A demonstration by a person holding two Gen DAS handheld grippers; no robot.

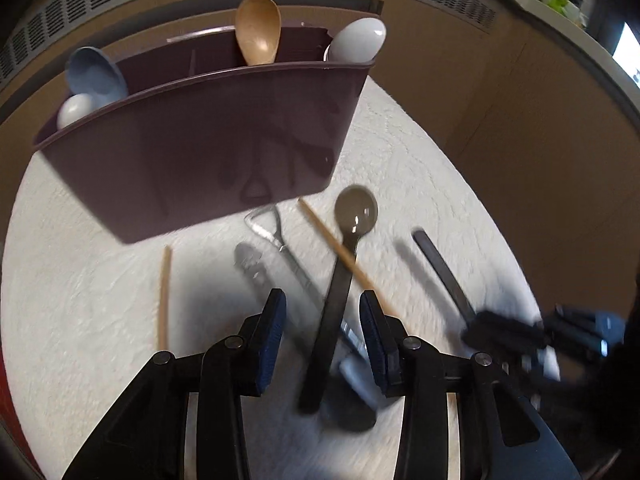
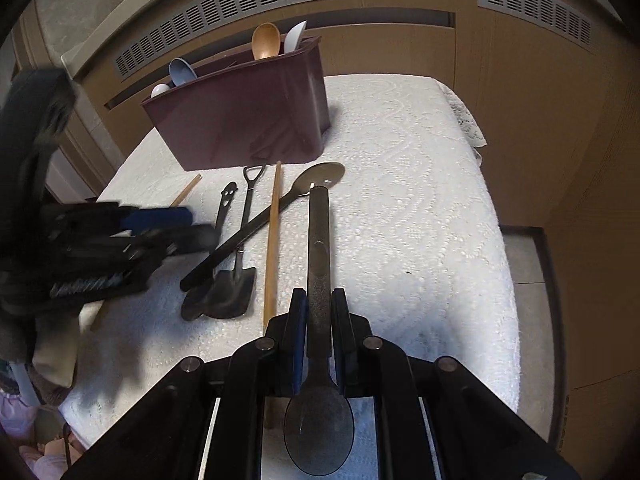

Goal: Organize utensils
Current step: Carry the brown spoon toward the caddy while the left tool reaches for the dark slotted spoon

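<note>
Right gripper (image 2: 319, 312): clenched on the handle of a smoky translucent spoon (image 2: 319, 438), bowl toward the camera, above the white cloth (image 2: 420, 208); left gripper (image 1: 323, 332): jaws apart, grasping nothing, over a long black spoon (image 1: 340, 280); maroon caddy (image 2: 244, 116): upright beyond, holding wooden spoon (image 2: 266, 40).

A white lace-patterned cloth (image 2: 420, 184) covers the tabletop. Behind it, from ten to two o'clock, stand tan wood panels (image 2: 400, 52) with grey slotted vents (image 2: 240, 8). A bright window (image 1: 628, 54) glows at two o'clock.
</note>
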